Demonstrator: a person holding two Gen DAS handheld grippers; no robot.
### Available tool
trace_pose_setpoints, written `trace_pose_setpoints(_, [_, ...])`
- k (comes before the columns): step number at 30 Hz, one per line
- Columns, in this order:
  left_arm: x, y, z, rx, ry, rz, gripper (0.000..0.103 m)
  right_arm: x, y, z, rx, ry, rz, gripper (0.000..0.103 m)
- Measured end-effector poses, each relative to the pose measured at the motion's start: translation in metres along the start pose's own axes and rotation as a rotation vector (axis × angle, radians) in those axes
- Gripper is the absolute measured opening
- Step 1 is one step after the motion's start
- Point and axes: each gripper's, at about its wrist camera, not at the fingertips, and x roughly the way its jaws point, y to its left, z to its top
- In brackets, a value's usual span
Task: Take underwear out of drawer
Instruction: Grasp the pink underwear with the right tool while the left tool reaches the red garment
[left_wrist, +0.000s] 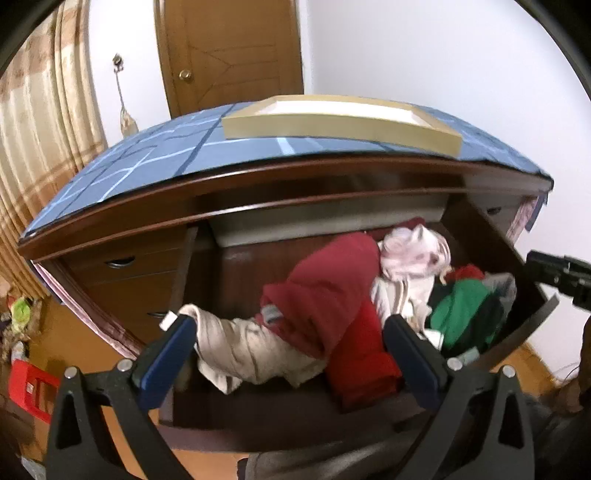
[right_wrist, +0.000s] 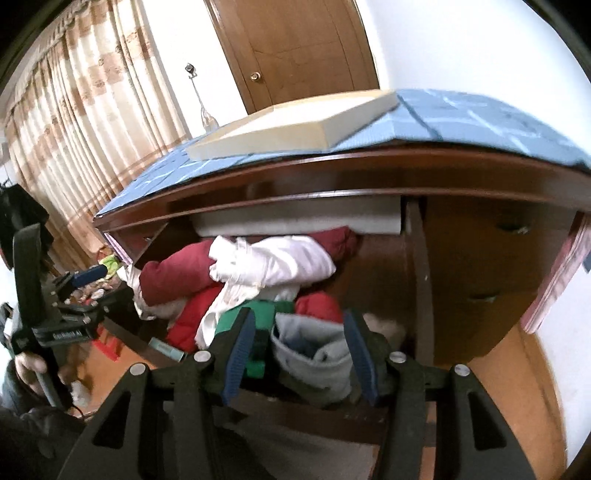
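1. Left wrist view: the left gripper (left_wrist: 291, 334) stands with its blue ribbed fingers (left_wrist: 168, 356) wide apart, clamped on nothing, above the pulled-out dark wooden drawer (left_wrist: 236, 258).
2. Between the fingers lie soft, crumpled clothes: a beige cloth (left_wrist: 240, 350) draped over the drawer's front edge, a maroon garment (left_wrist: 332, 288) and a brighter red cloth (left_wrist: 364, 354) beneath it.
3. Farther back sit a white-and-pink bundle (left_wrist: 413, 254), a striped white piece (left_wrist: 395, 295) and a green garment (left_wrist: 461, 310). Which of these pieces is underwear I cannot tell; all of them lie inside the drawer.
4. The counter (left_wrist: 110, 173) above has a glossy brown rim and a blue mat with pale line patterns; a flat cream tray (left_wrist: 340, 127) rests on it.
5. Right wrist view: the right gripper (right_wrist: 299, 347) has its fingers (right_wrist: 240, 354) apart, one on each side of a folded grey fleecy garment (right_wrist: 317, 362) in the drawer; whether they touch it is unclear.
6. Behind lie green, red, white and maroon cloth.
7. At the left edge, the other gripper's black body carries small white lettering too blurred to read.
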Motion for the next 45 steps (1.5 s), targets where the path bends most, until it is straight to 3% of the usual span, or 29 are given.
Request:
trace_pose_setpoints(7, [0.016,0.012,0.022,-0.03,0.05,-0.039,0.103,0.01,0.002,0.021,-0.001,0.0,0.023,0.053])
trace_pose_setpoints(9, [0.022,0.01,0.025,-0.007,0.062,-0.028,0.103,0.019,-0.002,0.028,0.05,0.0,0.072,0.053])
trace_pose_setpoints(14, [0.036,-0.002,0.033,0.091,0.076,-0.015,0.103,0.045,0.0,0.031,0.082,0.061,0.096,0.054])
trace_pose_setpoints(19, [0.053,-0.002,0.039,0.126,0.118,-0.017,0.103,0.056,0.019,0.034,-0.042,0.117,0.129,0.054])
trace_pose_setpoints(21, [0.056,-0.001,0.041,0.117,0.132,-0.043,0.103,0.06,0.028,0.037,-0.112,0.14,0.118,0.064])
trace_pose_setpoints(23, [0.06,-0.003,0.045,0.13,0.135,-0.046,0.103,0.068,0.037,0.04,-0.172,0.169,0.117,0.068])
trace_pose_setpoints(28, [0.065,-0.004,0.047,0.145,0.143,-0.041,0.103,0.092,0.066,0.046,-0.367,0.241,0.064,0.068])
trace_pose_setpoints(34, [0.067,-0.003,0.049,0.183,0.162,-0.04,0.103,0.129,0.081,0.046,-0.489,0.342,0.039,0.068])
trace_pose_setpoints(36, [0.067,-0.004,0.051,0.192,0.159,-0.047,0.103,0.141,0.079,0.05,-0.488,0.344,0.012,0.068])
trace_pose_setpoints(40, [0.073,-0.006,0.057,0.19,0.174,-0.065,0.103,0.153,0.067,0.055,-0.384,0.366,0.067,0.068])
trace_pose_setpoints(41, [0.074,-0.007,0.058,0.192,0.181,-0.072,0.103,0.155,0.064,0.056,-0.358,0.369,0.08,0.066])
trace_pose_setpoints(45, [0.079,-0.014,0.06,0.216,0.193,-0.089,0.103,0.151,0.05,0.056,-0.286,0.358,0.114,0.039])
